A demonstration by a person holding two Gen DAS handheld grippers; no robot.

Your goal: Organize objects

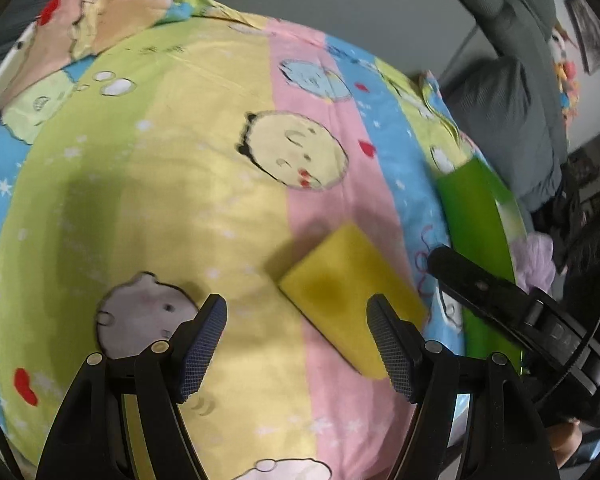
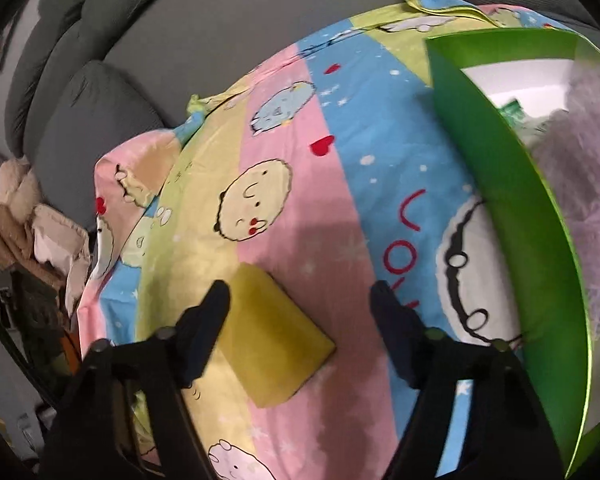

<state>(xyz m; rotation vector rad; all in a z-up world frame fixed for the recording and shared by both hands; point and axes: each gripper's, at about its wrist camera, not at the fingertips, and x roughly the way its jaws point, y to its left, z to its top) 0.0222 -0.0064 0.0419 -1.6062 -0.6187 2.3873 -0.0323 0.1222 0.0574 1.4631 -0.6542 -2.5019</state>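
Yellow sponge (image 1: 350, 296) lies flat on the cartoon bedsheet (image 1: 172, 184) near the green box (image 2: 512, 208); left gripper (image 1: 296, 344) and right gripper (image 2: 300, 332) both spread, empty — straddle its narrow sides squarely before squeezing.

Yellow sponge (image 1: 350, 294) lies flat beside green box (image 2: 512, 216).
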